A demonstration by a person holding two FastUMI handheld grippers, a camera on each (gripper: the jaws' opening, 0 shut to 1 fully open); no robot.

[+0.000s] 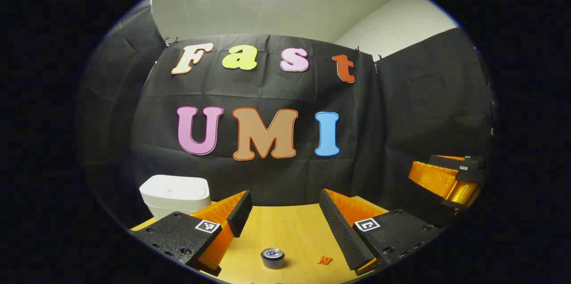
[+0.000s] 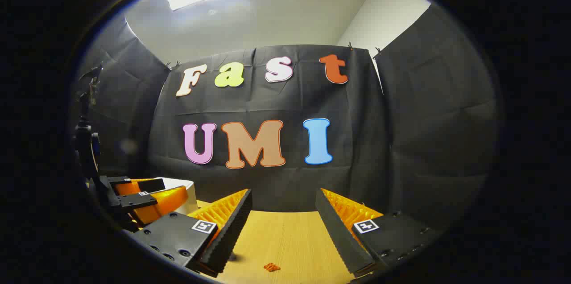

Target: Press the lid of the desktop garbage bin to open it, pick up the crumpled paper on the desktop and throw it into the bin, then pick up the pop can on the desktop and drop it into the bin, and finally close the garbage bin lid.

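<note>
Two grippers, both yours, both held above the wooden desktop (image 1: 290, 226) with nothing between their fingers. Item one: your left gripper (image 1: 282, 212), jaws spread wide, fingers empty; in the right gripper view it shows at the far left edge (image 2: 142, 197), in front of the bin. Item two: your right gripper (image 2: 282, 212), jaws likewise wide apart and empty; in the left gripper view it shows at the far right (image 1: 450, 177), raised off the desk. Item three: garbage bin (image 1: 175, 195), white, lid down flat, standing at the back left of the desktop against the black cloth wall. Item four: pop can (image 1: 272, 257), upright on the desk, low in the left gripper view between your left fingers and well apart from the bin. Item five: a small orange scrap (image 1: 325, 259) lying on the wood just right of the can; it also shows in the right gripper view (image 2: 271, 267).
</note>
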